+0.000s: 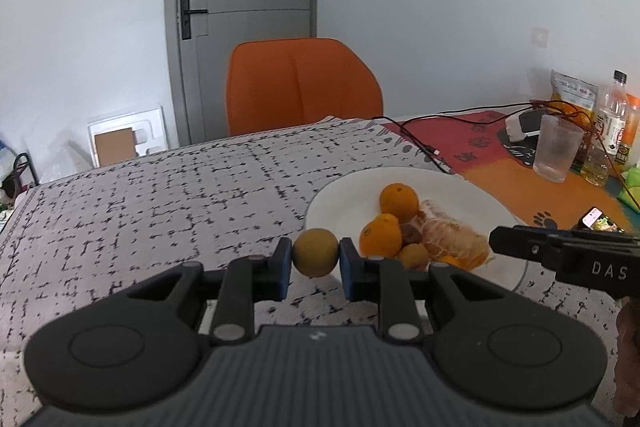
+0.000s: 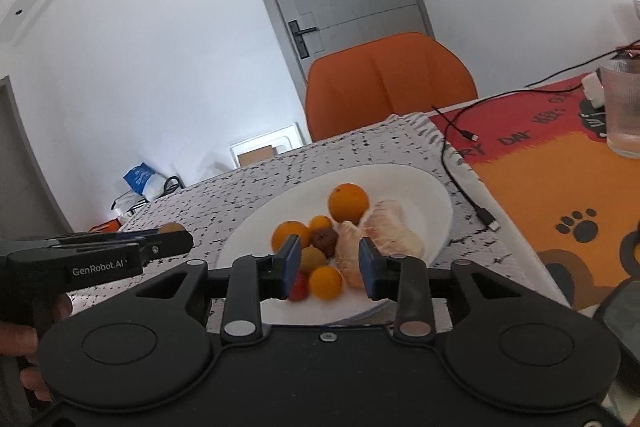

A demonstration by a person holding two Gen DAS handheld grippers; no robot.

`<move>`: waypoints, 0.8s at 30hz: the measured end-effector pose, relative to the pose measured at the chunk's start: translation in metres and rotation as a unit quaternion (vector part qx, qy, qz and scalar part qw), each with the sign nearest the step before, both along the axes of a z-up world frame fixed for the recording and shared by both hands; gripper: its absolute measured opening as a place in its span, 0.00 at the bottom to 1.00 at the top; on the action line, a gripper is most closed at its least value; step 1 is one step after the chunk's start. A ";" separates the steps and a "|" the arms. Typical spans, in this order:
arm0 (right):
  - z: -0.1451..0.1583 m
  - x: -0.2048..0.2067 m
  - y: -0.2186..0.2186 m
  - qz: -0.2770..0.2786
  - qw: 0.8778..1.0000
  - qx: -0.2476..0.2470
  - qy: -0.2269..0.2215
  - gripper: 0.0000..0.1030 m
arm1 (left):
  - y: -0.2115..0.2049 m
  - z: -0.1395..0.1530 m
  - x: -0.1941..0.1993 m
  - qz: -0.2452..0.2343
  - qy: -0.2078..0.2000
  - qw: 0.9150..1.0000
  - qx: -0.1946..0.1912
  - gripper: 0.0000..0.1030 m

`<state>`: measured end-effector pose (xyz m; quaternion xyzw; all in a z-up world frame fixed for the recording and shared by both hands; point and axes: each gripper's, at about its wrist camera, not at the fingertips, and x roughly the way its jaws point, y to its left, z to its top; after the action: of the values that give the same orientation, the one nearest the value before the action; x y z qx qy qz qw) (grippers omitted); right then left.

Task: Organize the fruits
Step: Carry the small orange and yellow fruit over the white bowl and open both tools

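Note:
My left gripper (image 1: 316, 254) is shut on a small yellow-green fruit (image 1: 315, 247), held just above the patterned tablecloth beside the left rim of a white plate (image 1: 440, 179). The plate (image 2: 400, 175) carries oranges (image 2: 348, 203), peeled citrus segments (image 2: 394, 227), a dark brown fruit (image 2: 325, 241) and a small red one (image 2: 298, 287). Over the plate's near side, my right gripper (image 2: 330, 265) stands open; a small orange (image 2: 326, 281) lies below the gap, untouched by the pads. In the right wrist view the left gripper (image 2: 176, 237) shows at the left with its fruit (image 2: 172, 227).
A ribbed glass (image 1: 558, 151), bottles (image 1: 612, 115) and a snack bag stand at the back right on an orange-red mat. A black cable (image 2: 486, 215) trails near the plate's right rim. An orange chair (image 1: 300, 83) stands behind the table.

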<state>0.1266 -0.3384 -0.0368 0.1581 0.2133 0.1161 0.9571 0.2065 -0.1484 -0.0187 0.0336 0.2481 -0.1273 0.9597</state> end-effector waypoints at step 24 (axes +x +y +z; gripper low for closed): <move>0.003 -0.002 0.010 0.011 1.000 0.000 0.012 0.33 | 0.023 0.006 -0.006 0.033 0.004 0.999 -0.003 0.71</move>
<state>0.1244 -0.3282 -0.0335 0.1568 0.2263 0.1250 0.9532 0.2005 -0.1255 -0.0129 0.0215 0.2525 -0.0963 0.9625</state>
